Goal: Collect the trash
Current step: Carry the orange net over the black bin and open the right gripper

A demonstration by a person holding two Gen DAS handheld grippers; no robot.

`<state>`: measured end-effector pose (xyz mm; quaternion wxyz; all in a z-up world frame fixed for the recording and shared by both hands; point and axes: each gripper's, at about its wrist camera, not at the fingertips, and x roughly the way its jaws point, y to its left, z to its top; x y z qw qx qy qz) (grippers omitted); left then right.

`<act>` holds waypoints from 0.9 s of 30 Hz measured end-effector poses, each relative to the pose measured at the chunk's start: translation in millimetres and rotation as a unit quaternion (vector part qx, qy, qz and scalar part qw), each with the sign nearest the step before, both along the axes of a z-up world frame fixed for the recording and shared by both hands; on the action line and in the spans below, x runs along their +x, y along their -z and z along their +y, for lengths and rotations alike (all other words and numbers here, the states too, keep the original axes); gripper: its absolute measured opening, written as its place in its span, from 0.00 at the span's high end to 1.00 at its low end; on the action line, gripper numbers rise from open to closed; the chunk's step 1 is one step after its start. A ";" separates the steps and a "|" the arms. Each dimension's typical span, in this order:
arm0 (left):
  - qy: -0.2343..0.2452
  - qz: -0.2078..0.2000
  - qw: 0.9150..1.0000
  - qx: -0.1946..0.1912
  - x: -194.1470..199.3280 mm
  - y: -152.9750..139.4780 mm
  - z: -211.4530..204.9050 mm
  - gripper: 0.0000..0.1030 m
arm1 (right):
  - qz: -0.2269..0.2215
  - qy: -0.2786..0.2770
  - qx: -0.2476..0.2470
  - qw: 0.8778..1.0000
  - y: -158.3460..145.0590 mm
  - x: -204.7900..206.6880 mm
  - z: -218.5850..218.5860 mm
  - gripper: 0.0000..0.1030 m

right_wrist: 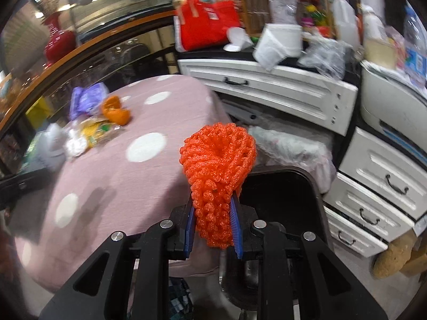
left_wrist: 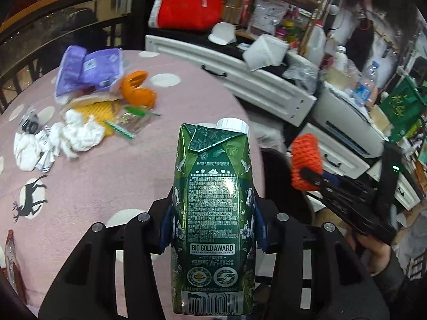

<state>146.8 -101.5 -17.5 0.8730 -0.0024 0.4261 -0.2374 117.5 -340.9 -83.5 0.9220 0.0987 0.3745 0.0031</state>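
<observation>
Covering the table: pink white-dotted cloth [left_wrist: 112, 176], litter pile at its far side.
Left gripper [left_wrist: 213, 229]: clamps tall green foil-printed drink carton [left_wrist: 213, 208] (white cap up).
Right gripper [right_wrist: 213, 229]: pinches orange foam fruit net [right_wrist: 216, 176] beside the table.

black hand-held gripper [left_wrist: 213, 229] — blue pads (silver screws) — dark sleeve [left_wrist: 397, 277]

Pink polka-dot tablecloth [left_wrist: 112, 176], white drawer cabinet [right_wrist: 267, 85], red bag [left_wrist: 190, 6], white jug [left_wrist: 316, 44], red vase [right_wrist: 57, 40]

right tongs [right_wrist: 213, 229] clamping orange foam net [right_wrist: 217, 160], pink dotted tablecloth [right_wrist: 120, 176] beneath
</observation>
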 end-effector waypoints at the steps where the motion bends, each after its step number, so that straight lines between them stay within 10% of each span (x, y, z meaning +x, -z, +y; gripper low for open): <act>1: 0.008 -0.003 1.000 -0.002 -2.0 -1.7 -8.4 0.53 | 0.012 0.013 0.004 1.000 6.6 3.5 -10.1 0.78; 16: 0.091 0.006 0.996 0.004 -1.8 6.8 -103.6 0.53 | 0.195 0.098 0.030 0.975 142.4 40.3 -74.9 0.67; 27: 0.124 0.017 0.992 0.017 -2.1 26.9 -144.9 0.53 | 0.162 0.117 0.028 0.979 121.8 16.0 -84.0 0.39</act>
